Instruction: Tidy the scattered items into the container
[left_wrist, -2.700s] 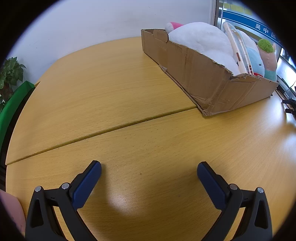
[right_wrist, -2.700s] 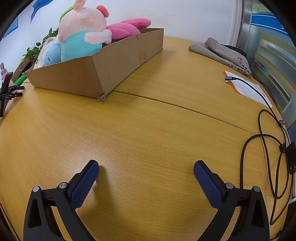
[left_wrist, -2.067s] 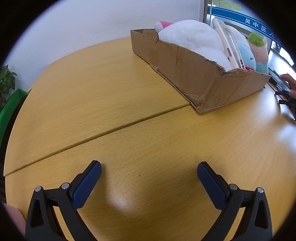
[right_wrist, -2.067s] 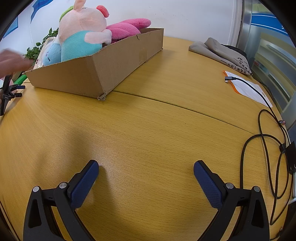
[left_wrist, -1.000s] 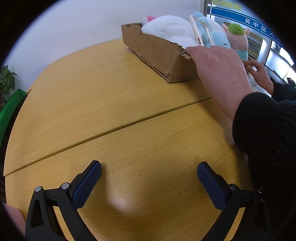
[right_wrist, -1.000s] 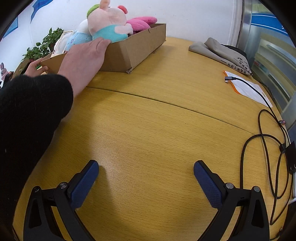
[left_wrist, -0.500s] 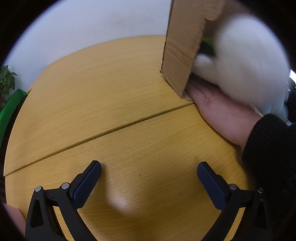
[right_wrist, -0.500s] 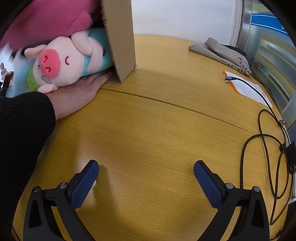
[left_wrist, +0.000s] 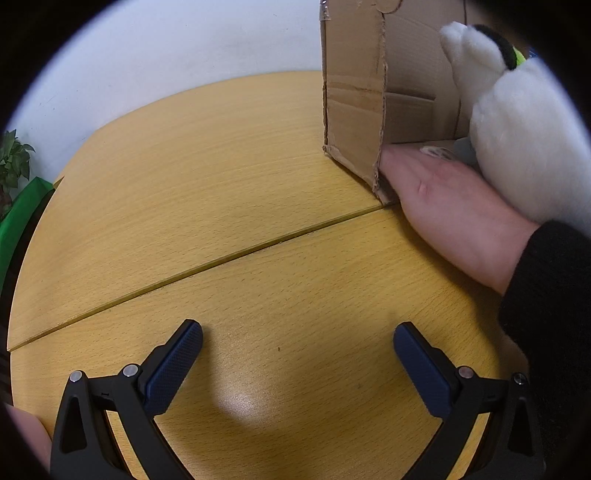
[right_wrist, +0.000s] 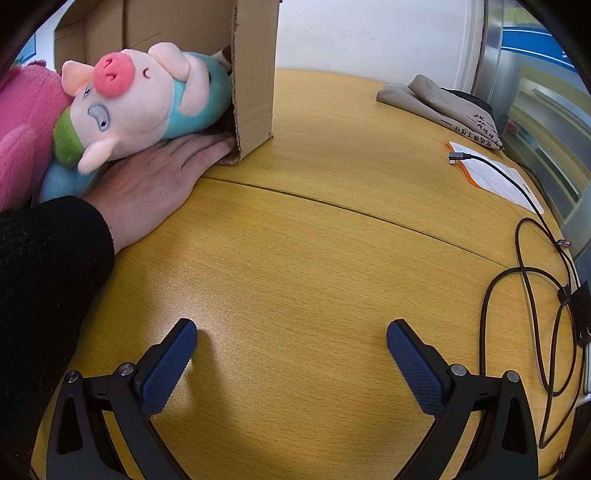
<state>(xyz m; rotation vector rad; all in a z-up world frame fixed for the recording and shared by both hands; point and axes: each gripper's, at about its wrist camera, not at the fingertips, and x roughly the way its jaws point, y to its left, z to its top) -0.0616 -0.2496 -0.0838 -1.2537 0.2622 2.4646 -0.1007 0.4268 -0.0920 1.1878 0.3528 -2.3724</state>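
Note:
A cardboard box (left_wrist: 354, 110) (right_wrist: 255, 70) is tipped up on its side on the wooden table, its opening turned toward me. A bare hand (left_wrist: 450, 206) (right_wrist: 155, 181) with a black sleeve lies under its lower edge. A white plush (left_wrist: 524, 136) spills out on the left wrist view's right side. A pink pig plush in teal (right_wrist: 144, 99) and a pink plush (right_wrist: 22, 125) spill out in the right wrist view. My left gripper (left_wrist: 297, 354) and right gripper (right_wrist: 291, 350) rest low over bare table, both open and holding nothing.
A folded grey cloth (right_wrist: 443, 107), a white paper with an orange edge (right_wrist: 498, 181) and looping black cables (right_wrist: 532, 295) lie at the right. A green object (left_wrist: 18, 210) and a plant (left_wrist: 11, 162) sit beyond the table's left edge.
A person's hands reached in, took the box and tipped it up on its side, so the plush toys are tumbling out. Both grippers have stayed in place and open.

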